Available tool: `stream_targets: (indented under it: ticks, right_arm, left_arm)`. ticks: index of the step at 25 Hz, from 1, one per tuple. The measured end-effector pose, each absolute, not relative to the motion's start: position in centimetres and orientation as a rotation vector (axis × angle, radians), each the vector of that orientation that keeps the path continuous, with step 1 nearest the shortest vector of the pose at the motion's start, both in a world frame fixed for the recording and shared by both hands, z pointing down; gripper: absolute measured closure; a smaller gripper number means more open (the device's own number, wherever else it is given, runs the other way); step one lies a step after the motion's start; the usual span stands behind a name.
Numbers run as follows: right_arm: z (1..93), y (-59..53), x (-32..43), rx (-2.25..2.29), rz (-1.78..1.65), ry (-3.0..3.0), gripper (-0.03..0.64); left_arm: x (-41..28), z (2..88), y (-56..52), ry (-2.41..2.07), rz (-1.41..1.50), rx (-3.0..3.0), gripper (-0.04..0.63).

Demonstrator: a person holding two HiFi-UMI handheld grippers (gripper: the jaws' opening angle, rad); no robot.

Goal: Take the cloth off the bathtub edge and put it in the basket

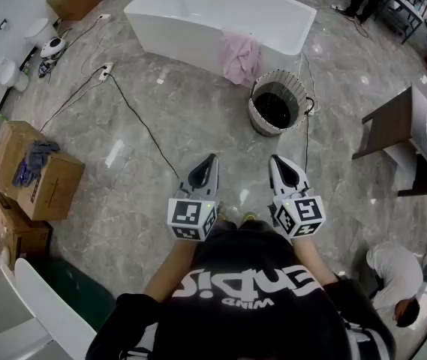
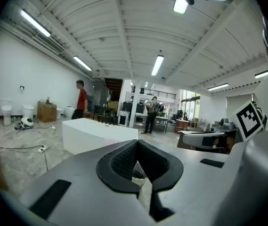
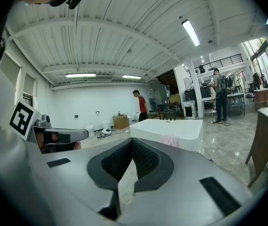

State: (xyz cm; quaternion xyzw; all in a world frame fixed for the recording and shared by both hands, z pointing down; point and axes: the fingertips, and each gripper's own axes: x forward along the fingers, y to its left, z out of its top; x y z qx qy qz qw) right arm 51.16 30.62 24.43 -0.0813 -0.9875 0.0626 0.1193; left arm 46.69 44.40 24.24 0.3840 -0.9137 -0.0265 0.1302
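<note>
The cloth [image 1: 241, 57] is draped over the bathtub [image 1: 198, 13] edge, the basket [image 1: 277, 103] is set just beside the bathtub, and the left tool [image 1: 211, 158] and right tool [image 1: 275, 160] are held closed and empty, well apart from it.

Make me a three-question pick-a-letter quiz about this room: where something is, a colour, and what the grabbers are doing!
1. Where is the pink cloth? A flat on the grey floor; B draped over the edge of the white bathtub; C on the dark table.
2. What colour is the inside of the round pale basket? A red; B black; C yellow.
3. How are the left gripper and right gripper? A both shut, empty; B both wide open; C holding the cloth.
Answers: 1 B, it hangs on the tub's rim; 2 B, it looks dark inside; 3 A, each pair of jaws meets with nothing between.
</note>
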Motion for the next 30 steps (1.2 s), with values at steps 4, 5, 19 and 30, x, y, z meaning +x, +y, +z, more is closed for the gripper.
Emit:
stream_targets:
  ticks: [4,5,19,30]
  right_arm:
    - [25.0,31.3,50.1,-0.246,0.165,-2.894,0.604]
    - [25.2,31.6,49.9,-0.252,0.158,-2.893,0.604]
    - [26.7,32.5,45.2,-0.195,0.171,-2.89,0.604]
    - [27.6,29.4,35.3,-0.233,0.162,-2.866,0.604]
  left_arm:
    - [45.5,24.7,45.0,-2.647,-0.104,1.129,0.583]
    - [45.3,24.8,45.3,-2.646,-0.104,1.133,0.583]
    - [39.6,26.5,47.1,-2.615,-0.124,1.159,0.583]
    - [29.5,26.7,43.6,-2.611,-0.125,1.162,0.583]
